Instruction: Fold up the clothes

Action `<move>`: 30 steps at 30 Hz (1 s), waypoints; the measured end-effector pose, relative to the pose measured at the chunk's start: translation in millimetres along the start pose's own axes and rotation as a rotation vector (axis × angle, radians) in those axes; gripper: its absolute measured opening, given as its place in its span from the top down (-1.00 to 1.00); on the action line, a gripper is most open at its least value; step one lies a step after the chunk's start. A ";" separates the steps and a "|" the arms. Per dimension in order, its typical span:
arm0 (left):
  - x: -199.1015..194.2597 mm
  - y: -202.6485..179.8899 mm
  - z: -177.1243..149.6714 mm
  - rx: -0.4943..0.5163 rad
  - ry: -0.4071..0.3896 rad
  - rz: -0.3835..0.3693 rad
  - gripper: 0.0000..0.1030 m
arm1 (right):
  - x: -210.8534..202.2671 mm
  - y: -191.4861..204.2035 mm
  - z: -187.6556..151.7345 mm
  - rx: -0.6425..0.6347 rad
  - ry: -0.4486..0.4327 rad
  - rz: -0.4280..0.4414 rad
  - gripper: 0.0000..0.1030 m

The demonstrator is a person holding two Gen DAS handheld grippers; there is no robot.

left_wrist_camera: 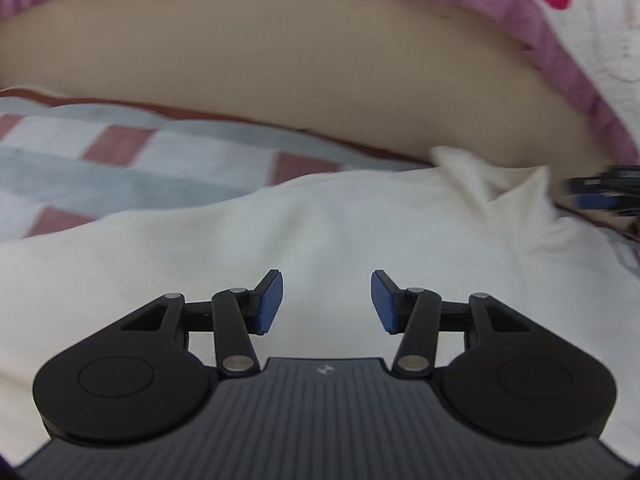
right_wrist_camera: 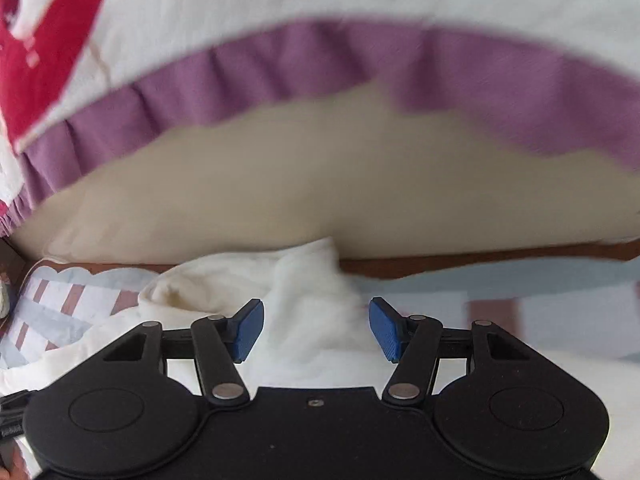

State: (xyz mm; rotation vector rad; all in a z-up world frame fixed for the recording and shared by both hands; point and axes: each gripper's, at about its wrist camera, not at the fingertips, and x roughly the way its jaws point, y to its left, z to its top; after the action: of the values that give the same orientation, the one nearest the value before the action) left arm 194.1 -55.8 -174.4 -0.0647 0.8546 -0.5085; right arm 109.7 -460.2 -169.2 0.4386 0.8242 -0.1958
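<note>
A cream-white garment (left_wrist_camera: 304,232) lies crumpled on a checked cloth (left_wrist_camera: 120,160). My left gripper (left_wrist_camera: 327,300) hovers over its middle, jaws open and empty. The garment's far corner sticks up at the right (left_wrist_camera: 532,188), beside my right gripper (left_wrist_camera: 600,194), which shows blurred at the frame edge. In the right wrist view the garment (right_wrist_camera: 304,292) bunches up between and beyond my right gripper (right_wrist_camera: 316,328), whose jaws are open with nothing between the blue pads.
A tan floor (left_wrist_camera: 304,64) lies beyond the checked cloth (right_wrist_camera: 520,292). A white bedcover with a purple frill (right_wrist_camera: 280,72) and red print (right_wrist_camera: 56,32) hangs at the far side. The checked cloth has a brown border (right_wrist_camera: 480,264).
</note>
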 end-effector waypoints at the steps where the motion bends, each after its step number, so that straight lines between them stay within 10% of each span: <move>1: 6.7 -4.3 2.2 0.015 0.011 -0.018 0.07 | 10.5 6.1 -0.9 -0.047 0.023 -0.033 -0.40; 5: 32.9 -22.2 10.2 0.105 0.057 -0.034 0.07 | 44.5 22.4 -8.8 -0.246 0.061 -0.147 -0.54; 6: 37.6 -26.0 11.5 0.125 0.061 -0.034 0.07 | 46.4 23.3 -11.5 -0.274 0.054 -0.121 0.10; 8: 44.2 -31.0 12.4 0.151 0.060 -0.034 0.09 | 38.0 27.5 -15.7 -0.326 -0.001 -0.084 0.63; 11: 53.4 -36.1 10.0 0.188 0.089 -0.025 0.29 | 22.5 37.4 -22.3 -0.442 -0.178 -0.289 0.67; 12: 55.6 -39.2 7.9 0.217 0.093 0.001 0.29 | 23.1 39.8 -22.7 -0.458 -0.204 -0.368 1.00; 14: 55.5 -46.6 3.5 0.278 0.077 0.055 0.28 | 25.2 41.0 -20.6 -0.451 -0.218 -0.471 0.97; 17: 51.0 -47.8 -1.8 0.310 0.060 0.089 0.25 | 22.0 29.1 -14.6 -0.338 -0.158 -0.407 0.92; 19: 45.9 -41.5 -4.3 0.294 0.055 0.086 0.25 | 15.1 24.8 -17.0 -0.267 -0.140 -0.351 0.59; 21: 40.8 -35.3 -6.8 0.278 0.050 0.084 0.24 | 10.0 20.5 -17.4 -0.181 -0.122 -0.295 -0.17; 26: 38.7 -22.9 -2.2 0.201 0.049 0.083 0.23 | 8.2 9.2 -11.2 0.073 -0.123 -0.138 -0.45; 30: 42.9 -21.3 3.5 0.140 0.051 0.093 0.25 | 30.1 5.0 -4.6 0.162 -0.073 -0.193 -0.64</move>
State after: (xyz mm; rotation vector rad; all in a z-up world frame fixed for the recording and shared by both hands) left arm 211.4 -94.5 -197.0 0.1162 0.8653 -0.4827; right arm 128.4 -453.7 -192.8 0.5007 0.7816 -0.4571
